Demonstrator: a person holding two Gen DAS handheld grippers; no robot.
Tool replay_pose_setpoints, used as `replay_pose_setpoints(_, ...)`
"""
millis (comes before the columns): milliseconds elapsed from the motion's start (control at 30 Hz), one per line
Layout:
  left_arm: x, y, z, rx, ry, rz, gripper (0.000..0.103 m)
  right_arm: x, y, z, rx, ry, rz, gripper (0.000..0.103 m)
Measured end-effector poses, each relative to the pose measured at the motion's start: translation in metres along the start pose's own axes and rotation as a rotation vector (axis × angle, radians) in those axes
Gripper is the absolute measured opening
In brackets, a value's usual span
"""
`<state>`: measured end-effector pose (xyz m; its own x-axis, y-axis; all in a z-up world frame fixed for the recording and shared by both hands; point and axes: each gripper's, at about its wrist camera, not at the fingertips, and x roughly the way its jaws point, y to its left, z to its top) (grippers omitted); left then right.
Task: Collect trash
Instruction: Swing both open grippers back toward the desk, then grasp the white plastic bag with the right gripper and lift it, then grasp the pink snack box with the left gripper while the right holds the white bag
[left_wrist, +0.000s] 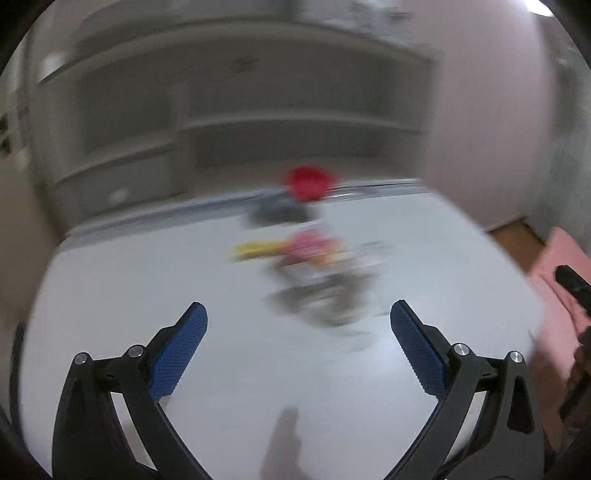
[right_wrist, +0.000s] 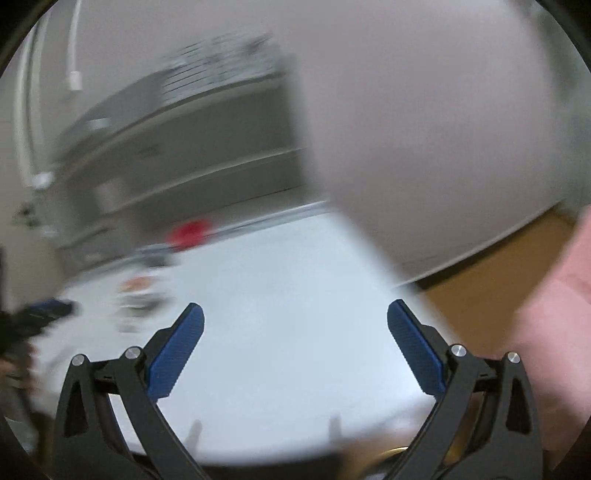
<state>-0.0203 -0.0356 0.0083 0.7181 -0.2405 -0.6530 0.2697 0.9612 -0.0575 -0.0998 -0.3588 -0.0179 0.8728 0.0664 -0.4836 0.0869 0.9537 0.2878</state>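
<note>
Both views are motion-blurred. A heap of trash (left_wrist: 317, 266) lies on the white table (left_wrist: 147, 295): pink and yellow wrappers and dark crumpled pieces, with a red bowl-like thing (left_wrist: 308, 182) at the far edge. My left gripper (left_wrist: 298, 314) is open and empty, above the table just short of the heap. My right gripper (right_wrist: 295, 314) is open and empty over the table (right_wrist: 288, 266). There the trash (right_wrist: 138, 295) lies far left and the red thing (right_wrist: 188, 229) behind it.
Grey shelving (left_wrist: 221, 122) stands behind the table. A pink wall (left_wrist: 487, 110) is at the right, with brown floor (right_wrist: 480, 295) below. A pink surface (right_wrist: 554, 332) is at the right. The other gripper shows dark at the left edge (right_wrist: 33, 317).
</note>
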Motion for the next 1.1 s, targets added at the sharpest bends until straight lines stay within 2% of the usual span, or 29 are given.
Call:
replay_pose_setpoints(100,0.003,0.043,-0.005,-0.053,0.02,0.041,0.096,0.056,0.034,0.005,0.098,0.107,0.197,0.096)
replay_pose_setpoints(167,0.008,0.056,-0.004,-0.061,0.021,0.049,0.096,0.089,0.049,0.009,0.174,0.171,0.262,0.095)
replay_pose_setpoints(300,0.024,0.056,0.004,-0.024,0.057,0.014,0.096,0.154,0.072,0.005,0.322,0.314,0.323,0.081)
replay_pose_setpoints(467,0.053,0.055,0.018,0.061,0.071,-0.02,0.096,0.189,0.096,0.005,0.318,0.393,0.341,0.072)
replay_pose_setpoints(533,0.061,0.053,0.022,0.068,0.079,-0.043,0.096,0.196,0.105,0.004,0.31,0.405,0.357,0.061)
replay_pose_setpoints(600,0.07,0.05,0.026,0.07,0.083,-0.067,0.096,0.206,0.109,0.005,0.308,0.415,0.382,0.026)
replay_pose_setpoints(700,0.082,0.039,0.031,0.086,0.089,-0.097,0.096,0.2,0.107,0.009,0.263,0.39,0.369,0.02)
replay_pose_setpoints(867,0.1,0.015,0.04,0.126,0.1,-0.14,0.096,0.166,0.093,0.031,0.178,0.281,0.325,0.018)
replay_pose_setpoints(933,0.108,0.006,0.043,0.132,0.11,-0.161,0.096,0.149,0.088,0.042,0.114,0.219,0.268,0.018)
replay_pose_setpoints(1033,0.124,-0.01,0.048,0.148,0.136,-0.165,0.096,0.128,0.08,0.052,0.002,0.119,0.133,0.018)
replay_pose_setpoints(1100,0.133,-0.015,0.05,0.141,0.154,-0.167,0.096,0.121,0.068,0.053,0.002,0.094,0.099,0.018)
